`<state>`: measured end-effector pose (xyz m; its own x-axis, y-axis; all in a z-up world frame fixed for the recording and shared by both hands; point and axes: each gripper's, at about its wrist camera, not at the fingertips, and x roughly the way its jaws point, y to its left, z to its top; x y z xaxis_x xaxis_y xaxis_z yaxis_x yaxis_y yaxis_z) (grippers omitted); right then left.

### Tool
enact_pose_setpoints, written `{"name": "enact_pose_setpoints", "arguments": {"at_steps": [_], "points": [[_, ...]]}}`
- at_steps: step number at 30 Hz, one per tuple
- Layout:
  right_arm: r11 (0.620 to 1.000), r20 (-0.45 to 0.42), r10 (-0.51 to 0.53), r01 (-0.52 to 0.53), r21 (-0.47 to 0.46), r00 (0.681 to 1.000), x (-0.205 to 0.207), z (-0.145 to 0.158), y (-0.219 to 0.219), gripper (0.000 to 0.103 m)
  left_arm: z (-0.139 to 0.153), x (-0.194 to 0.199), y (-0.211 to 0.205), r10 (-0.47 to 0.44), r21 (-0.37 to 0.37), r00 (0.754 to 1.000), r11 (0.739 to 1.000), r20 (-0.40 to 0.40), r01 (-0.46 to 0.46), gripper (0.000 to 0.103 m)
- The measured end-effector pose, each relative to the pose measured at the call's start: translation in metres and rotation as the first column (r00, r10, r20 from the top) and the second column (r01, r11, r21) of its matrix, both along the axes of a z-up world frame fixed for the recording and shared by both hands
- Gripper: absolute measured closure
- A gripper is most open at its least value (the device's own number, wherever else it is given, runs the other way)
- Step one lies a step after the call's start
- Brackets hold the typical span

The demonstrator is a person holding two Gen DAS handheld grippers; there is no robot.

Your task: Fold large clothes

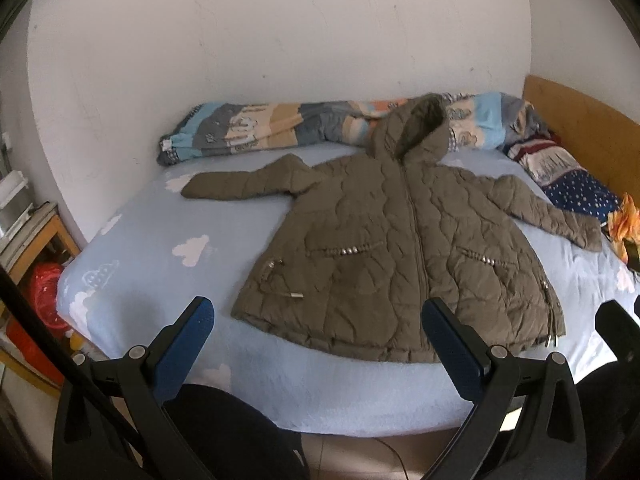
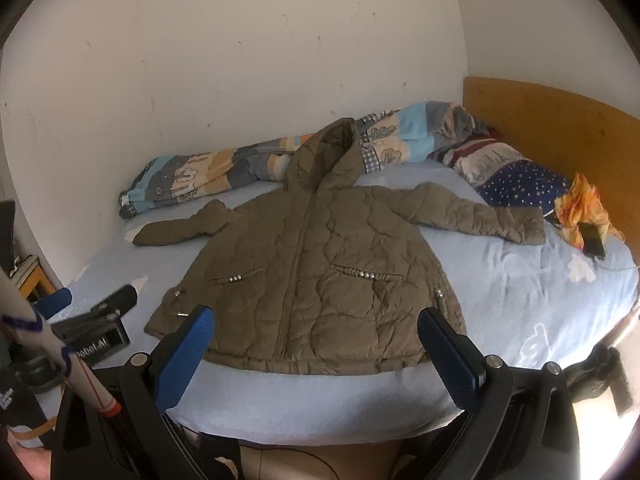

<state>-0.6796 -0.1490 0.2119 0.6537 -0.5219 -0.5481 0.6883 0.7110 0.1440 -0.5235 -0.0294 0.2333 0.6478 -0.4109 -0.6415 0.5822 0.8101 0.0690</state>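
An olive quilted hooded jacket (image 1: 392, 248) (image 2: 316, 272) lies flat and front-up on the light blue bed sheet (image 1: 160, 248) (image 2: 520, 300), zipped, both sleeves spread out sideways, hood toward the wall. My left gripper (image 1: 318, 316) hangs open above the near bed edge, just in front of the jacket's hem, holding nothing. In the right wrist view my right gripper (image 2: 314, 326) is open too, its blue fingers (image 2: 192, 344) framing the hem from above. The left gripper (image 2: 92, 312) also shows at that view's left edge.
A rolled patterned quilt (image 1: 280, 128) (image 2: 224, 172) lies along the wall behind the hood. A starry pillow (image 2: 516, 180), orange cloth (image 2: 584, 208) and a dark phone (image 2: 594, 240) sit by the wooden headboard (image 2: 552, 128). Shelves and red items (image 1: 44, 292) stand left of the bed.
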Motion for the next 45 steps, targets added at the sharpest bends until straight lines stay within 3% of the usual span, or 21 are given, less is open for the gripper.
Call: {"name": "enact_pose_setpoints", "arguments": {"at_steps": [45], "points": [[0.996,-0.099,0.006,0.002,0.084,0.995,0.024,-0.034,-0.018,0.000,-0.039,0.018,-0.003,-0.013,0.094,0.998,0.995,-0.059,0.019,0.000]]}}
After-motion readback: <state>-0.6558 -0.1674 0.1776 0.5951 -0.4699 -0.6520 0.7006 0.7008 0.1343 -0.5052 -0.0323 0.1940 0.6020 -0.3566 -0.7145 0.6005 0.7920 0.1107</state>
